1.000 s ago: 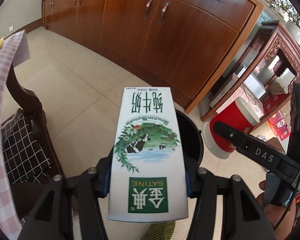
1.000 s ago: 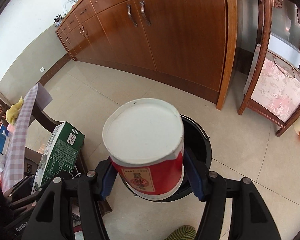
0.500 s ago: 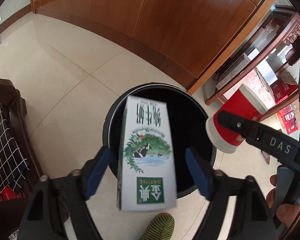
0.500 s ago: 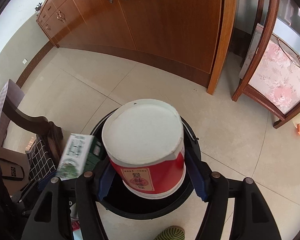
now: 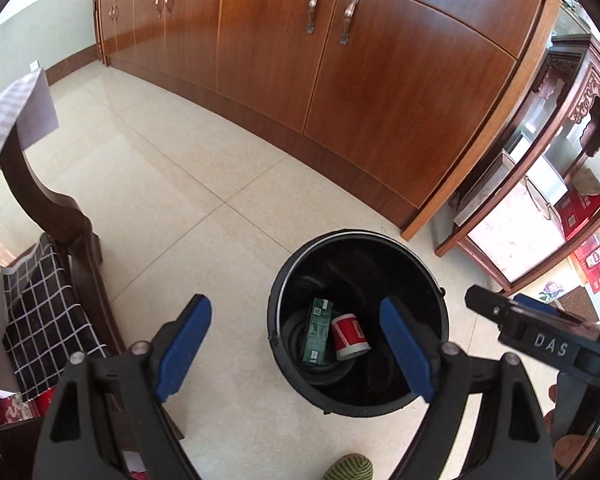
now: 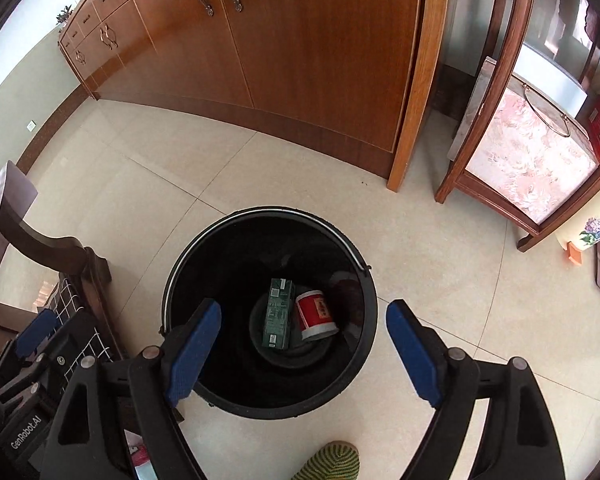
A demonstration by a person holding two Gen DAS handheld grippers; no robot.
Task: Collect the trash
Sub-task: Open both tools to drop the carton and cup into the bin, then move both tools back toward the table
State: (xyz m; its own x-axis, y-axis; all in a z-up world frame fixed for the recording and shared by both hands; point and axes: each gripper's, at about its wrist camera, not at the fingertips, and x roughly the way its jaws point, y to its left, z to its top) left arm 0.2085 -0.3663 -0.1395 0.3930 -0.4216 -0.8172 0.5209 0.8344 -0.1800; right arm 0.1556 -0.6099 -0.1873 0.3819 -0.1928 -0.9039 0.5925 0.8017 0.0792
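Black bin (image 6: 352, 256) holds carton (image 6: 278, 314), cup (image 6: 316, 314); left jaws wide, right jaws opening, empty.

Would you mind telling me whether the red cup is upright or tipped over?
Tipped over: the red cup lies on its side at the bin's bottom.

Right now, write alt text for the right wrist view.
A green carton and a red cup lie side by side at the bottom of a black bin on a tiled floor. The right tool hangs above, empty, its jaws opening.
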